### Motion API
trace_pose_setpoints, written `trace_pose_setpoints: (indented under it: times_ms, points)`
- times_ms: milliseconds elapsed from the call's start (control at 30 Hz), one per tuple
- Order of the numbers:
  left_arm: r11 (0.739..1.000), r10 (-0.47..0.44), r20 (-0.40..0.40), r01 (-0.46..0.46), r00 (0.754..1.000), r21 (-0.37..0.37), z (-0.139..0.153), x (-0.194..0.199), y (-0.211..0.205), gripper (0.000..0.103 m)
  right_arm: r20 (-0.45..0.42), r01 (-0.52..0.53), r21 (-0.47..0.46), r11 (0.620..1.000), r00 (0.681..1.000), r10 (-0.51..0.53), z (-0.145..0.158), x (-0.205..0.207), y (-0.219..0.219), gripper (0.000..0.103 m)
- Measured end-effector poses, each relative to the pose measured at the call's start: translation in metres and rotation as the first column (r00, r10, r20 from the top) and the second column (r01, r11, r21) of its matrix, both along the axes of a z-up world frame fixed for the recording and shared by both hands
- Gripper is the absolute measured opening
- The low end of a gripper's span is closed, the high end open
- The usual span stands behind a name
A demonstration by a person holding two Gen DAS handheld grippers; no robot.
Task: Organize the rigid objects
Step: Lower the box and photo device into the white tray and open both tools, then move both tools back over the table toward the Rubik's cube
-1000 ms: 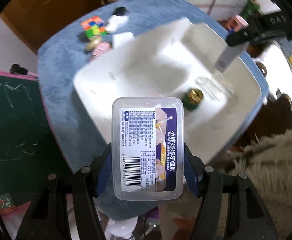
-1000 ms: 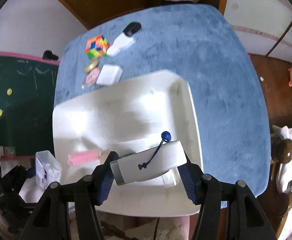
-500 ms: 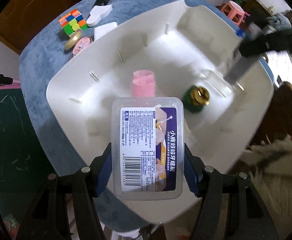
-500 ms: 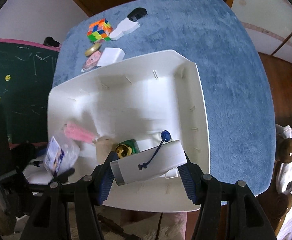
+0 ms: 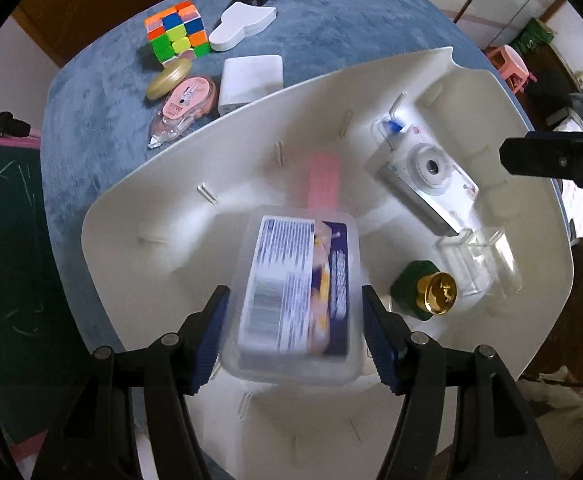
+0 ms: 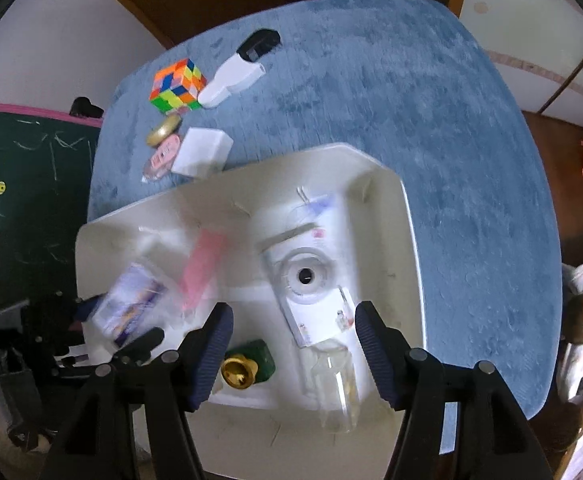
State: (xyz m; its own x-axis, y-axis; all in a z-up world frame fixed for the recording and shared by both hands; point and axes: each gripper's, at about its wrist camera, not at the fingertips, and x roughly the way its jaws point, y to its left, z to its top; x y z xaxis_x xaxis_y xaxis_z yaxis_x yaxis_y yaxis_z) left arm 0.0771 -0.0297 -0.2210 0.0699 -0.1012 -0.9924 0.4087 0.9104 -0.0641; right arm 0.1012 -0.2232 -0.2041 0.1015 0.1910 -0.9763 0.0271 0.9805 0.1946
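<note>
A white tray (image 5: 103, 216) sits on the blue table. My left gripper (image 5: 295, 320) hangs over its near side. Between its fingers is a clear labelled box (image 5: 295, 300), tilted and blurred, slipping loose of the pads. The right gripper (image 6: 293, 332) points down into the tray and its jaws are opening. A white toy camera (image 6: 311, 284) lies on the tray floor below the gap, free of the pads. A pink piece (image 5: 323, 180), a green bottle with a gold cap (image 5: 423, 292) and a clear holder (image 5: 475, 260) also lie in the tray.
Beyond the tray's far left corner lie a colour cube (image 5: 175, 34), a white and black gadget (image 5: 243, 28), a white block (image 5: 251, 78), a gold disc (image 5: 169, 78) and a pink tape dispenser (image 5: 183, 106). A green chalkboard (image 5: 3, 240) stands left of the table.
My left gripper came down over the tray, and its box now tilts and blurs between the fingers. The right gripper widened and let the white camera drop into the tray.
</note>
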Motion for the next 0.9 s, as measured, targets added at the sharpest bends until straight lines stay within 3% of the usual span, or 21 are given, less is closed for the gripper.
trace_pose_setpoints:
  times_ms: [900]
  points:
    - [0.995,0.099,0.103,-0.095,0.990,-0.040,0.052,0.004,0.023,0.067,0.019,-0.056,-0.004,0.998,0.998,0.056,0.008,-0.005,0.017,0.064]
